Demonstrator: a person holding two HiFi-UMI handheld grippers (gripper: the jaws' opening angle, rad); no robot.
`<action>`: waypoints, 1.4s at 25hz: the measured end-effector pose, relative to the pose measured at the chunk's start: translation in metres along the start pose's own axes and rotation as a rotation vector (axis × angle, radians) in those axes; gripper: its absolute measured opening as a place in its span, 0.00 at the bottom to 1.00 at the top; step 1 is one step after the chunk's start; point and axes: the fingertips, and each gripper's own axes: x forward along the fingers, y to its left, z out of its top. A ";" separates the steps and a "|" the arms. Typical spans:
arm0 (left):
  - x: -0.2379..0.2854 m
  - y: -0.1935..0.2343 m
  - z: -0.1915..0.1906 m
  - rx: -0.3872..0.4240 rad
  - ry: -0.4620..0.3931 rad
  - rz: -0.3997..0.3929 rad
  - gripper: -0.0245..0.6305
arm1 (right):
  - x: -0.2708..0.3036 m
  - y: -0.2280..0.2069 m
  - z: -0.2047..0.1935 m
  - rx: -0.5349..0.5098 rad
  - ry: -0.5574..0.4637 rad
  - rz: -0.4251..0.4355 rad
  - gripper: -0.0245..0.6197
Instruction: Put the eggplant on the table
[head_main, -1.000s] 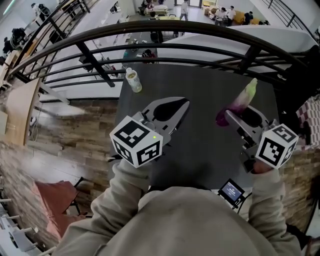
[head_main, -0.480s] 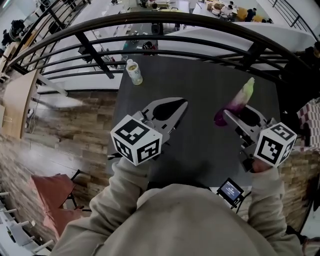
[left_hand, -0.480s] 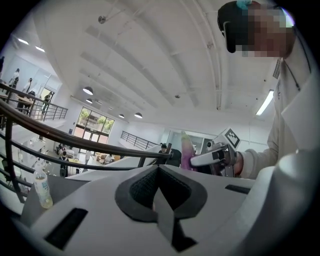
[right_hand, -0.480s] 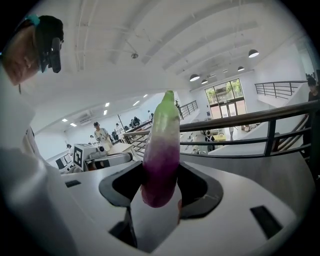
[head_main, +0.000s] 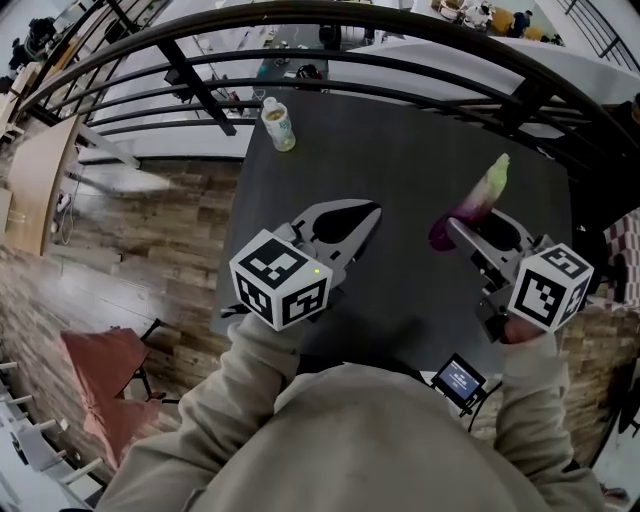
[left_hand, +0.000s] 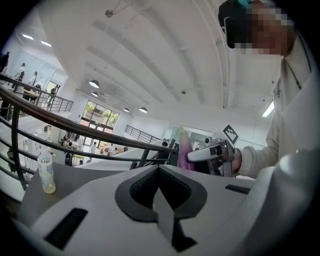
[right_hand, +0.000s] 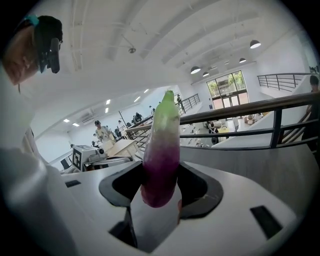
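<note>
Honestly barely anything's changed: right claw (head_main: 472, 228) still pinches the eggplant (head_main: 482, 192) over the dark surface (head_main: 400, 140), left claw (head_main: 372, 210) pressed together and empty, so the set-down hasn't happened yet.

Public atrium: mezzanine railing (right_hand: 276, 107), people (head_main: 490, 18) below.
</note>
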 end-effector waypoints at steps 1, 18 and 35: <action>-0.001 0.001 -0.004 -0.006 0.007 0.003 0.04 | 0.004 -0.001 -0.001 0.004 0.004 0.004 0.39; 0.014 0.023 -0.065 -0.098 0.102 0.031 0.04 | 0.029 -0.036 -0.043 0.091 0.079 -0.002 0.39; 0.019 0.035 -0.125 -0.158 0.193 0.051 0.04 | 0.054 -0.047 -0.122 0.199 0.217 0.019 0.39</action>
